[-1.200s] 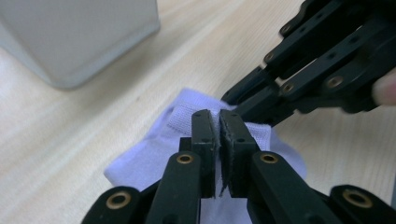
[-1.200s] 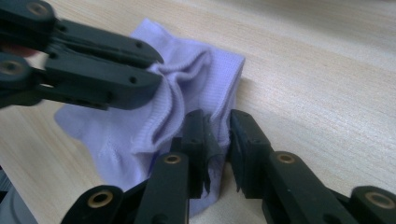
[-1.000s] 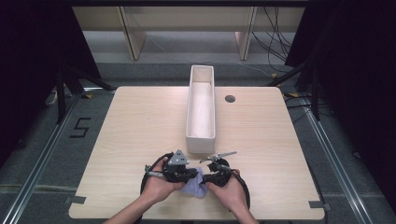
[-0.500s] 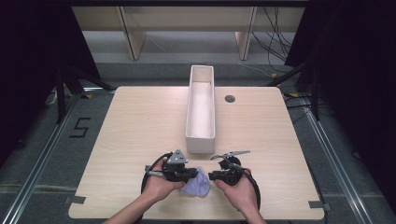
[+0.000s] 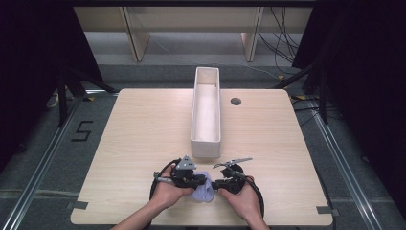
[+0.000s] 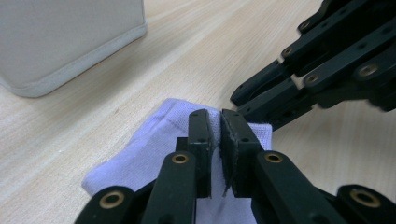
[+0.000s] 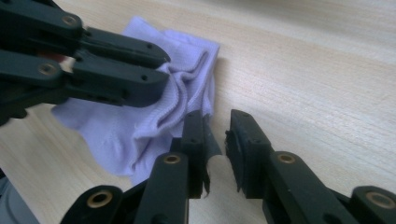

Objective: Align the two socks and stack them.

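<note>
cloth (image 6: 154,140): pale lilac knit, crumpled, flat on surface (image 5: 119,143) near edge
left tool (image 6: 215,140): clamped on cloth fold
right tool (image 7: 217,140): slightly parted, empty, beside cloth

A pale wooden counter (image 5: 143,143) is standing on a grey floor (image 5: 43,158) and carrying two things. A long, narrow white bin (image 5: 206,112) is sitting on it lengthwise along the middle, its near end reaching toward the person's side. A crumpled lavender cloth (image 5: 205,191) is lying flat on the wood near the front edge, just in front of the bin. A small dark round hole (image 5: 235,101) is showing in the counter right of the bin.
</note>
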`<state>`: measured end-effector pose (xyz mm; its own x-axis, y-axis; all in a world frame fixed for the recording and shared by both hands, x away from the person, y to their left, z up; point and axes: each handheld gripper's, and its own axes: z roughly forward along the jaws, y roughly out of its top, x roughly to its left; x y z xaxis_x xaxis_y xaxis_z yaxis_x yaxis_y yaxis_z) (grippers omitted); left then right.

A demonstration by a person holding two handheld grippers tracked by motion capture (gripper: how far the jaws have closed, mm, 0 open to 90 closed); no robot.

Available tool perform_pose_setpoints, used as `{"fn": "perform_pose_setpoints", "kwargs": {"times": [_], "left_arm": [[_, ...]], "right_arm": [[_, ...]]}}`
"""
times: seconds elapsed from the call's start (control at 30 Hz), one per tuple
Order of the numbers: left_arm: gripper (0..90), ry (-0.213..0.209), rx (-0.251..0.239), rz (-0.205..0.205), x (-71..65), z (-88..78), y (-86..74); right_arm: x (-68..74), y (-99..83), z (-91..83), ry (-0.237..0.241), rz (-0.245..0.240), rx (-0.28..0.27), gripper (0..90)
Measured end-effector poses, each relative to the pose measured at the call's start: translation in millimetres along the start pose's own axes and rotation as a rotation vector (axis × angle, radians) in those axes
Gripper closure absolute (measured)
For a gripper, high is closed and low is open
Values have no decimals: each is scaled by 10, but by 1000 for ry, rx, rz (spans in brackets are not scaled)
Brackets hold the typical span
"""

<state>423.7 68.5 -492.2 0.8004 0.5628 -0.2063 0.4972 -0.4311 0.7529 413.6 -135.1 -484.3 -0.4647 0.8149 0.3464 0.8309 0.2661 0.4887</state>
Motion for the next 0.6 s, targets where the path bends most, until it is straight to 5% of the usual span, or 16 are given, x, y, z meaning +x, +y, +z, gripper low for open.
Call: {"fn": "perform_pose_setpoints", "kwargs": {"times": [0.13,0.23,0.37,0.47,0.6], "left_arm": [[812,1,-4,-6,-3,8,-14],[806,0,0,-2,5,7,-7],[802,4,0,-11,3,12,-21],[801,0,-2,-14,10,12,-24],[799,1,-1,-15,28,14,-31]], "right_arm": [[54,46,-177,-18,29,-55,741],[140,96,-264,14,-10,-60,728],[233,104,-200,77,-21,-36,701],[186,98,-137,66,-54,-39,696],[169,87,-96,59,-27,-17,729]]}}
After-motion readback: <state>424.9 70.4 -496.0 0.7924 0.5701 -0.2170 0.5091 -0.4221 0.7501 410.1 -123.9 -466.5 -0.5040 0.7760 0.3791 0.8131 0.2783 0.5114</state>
